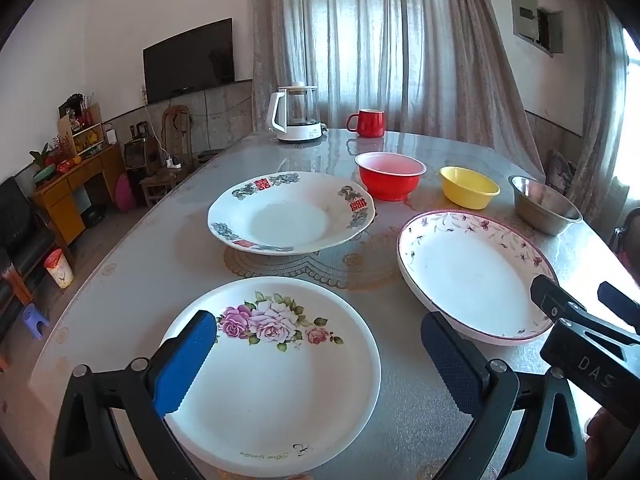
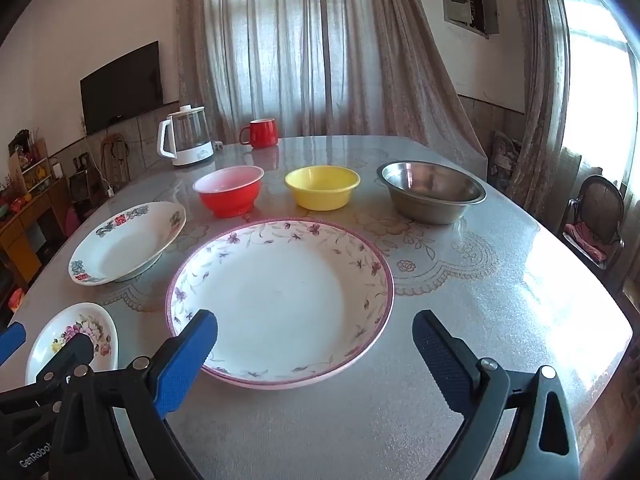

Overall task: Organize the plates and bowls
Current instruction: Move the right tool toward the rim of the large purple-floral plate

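While both our claws gape wide and hold nothing, the left gripper [image 1: 316,354] hangs over the rose plate [image 1: 276,372] and the right gripper [image 2: 316,354] over the near rim of the vine plate [image 2: 280,300], with the red-lettered plate [image 1: 290,212] further off. We see the glossy table [image 2: 480,320] carry a steel bowl [image 2: 434,192], red bowl [image 2: 230,190] and yellow bowl [image 2: 322,186] in a row, then a kettle [image 1: 294,114] and mug [image 1: 368,122] before grey curtains [image 2: 300,48]. Our left gripper hides part of the rose plate in the right view.
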A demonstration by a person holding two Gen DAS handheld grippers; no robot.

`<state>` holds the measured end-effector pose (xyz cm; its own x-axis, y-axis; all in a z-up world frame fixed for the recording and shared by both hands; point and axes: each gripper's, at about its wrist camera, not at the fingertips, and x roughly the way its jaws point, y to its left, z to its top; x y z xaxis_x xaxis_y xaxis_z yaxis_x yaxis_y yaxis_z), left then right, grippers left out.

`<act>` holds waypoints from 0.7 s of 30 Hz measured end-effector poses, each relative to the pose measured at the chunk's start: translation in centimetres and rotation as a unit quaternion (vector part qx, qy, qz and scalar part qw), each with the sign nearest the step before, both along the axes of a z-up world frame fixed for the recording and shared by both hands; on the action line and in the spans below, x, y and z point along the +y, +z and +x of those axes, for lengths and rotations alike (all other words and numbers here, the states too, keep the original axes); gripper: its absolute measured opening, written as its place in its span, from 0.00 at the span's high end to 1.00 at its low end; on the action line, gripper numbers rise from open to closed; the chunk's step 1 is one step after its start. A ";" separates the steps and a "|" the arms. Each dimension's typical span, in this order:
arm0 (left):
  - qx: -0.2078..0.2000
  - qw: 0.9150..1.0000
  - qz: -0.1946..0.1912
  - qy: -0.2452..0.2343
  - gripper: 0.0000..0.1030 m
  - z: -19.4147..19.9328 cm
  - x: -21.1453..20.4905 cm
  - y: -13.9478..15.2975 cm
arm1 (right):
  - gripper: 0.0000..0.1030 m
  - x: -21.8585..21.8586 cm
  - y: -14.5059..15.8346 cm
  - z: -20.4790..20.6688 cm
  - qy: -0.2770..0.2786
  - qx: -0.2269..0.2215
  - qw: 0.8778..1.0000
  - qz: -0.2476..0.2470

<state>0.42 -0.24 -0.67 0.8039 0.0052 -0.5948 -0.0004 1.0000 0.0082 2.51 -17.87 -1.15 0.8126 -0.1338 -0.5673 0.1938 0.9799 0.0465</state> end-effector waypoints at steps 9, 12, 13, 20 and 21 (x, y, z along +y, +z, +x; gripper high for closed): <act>0.001 1.000 0.002 0.000 0.00 0.1 0.0 0.0 | 0.03 0.1 -0.1 0.4 0.002 0.001 1.000 -0.001; 0.001 1.000 0.002 0.000 0.00 0.1 0.0 -0.1 | 0.03 0.1 0.0 0.4 0.002 0.000 1.000 -0.001; 0.002 1.000 0.002 0.000 0.00 0.1 0.0 -0.1 | 0.03 0.1 0.0 0.4 0.002 -0.001 1.000 -0.001; 0.005 1.000 0.002 -0.001 0.00 0.1 0.0 -0.1 | 0.03 0.2 0.0 0.3 0.006 -0.001 1.000 -0.002; 0.005 1.000 0.002 -0.002 0.00 0.1 0.0 -0.1 | 0.03 0.2 -0.1 0.4 0.006 0.000 1.000 -0.001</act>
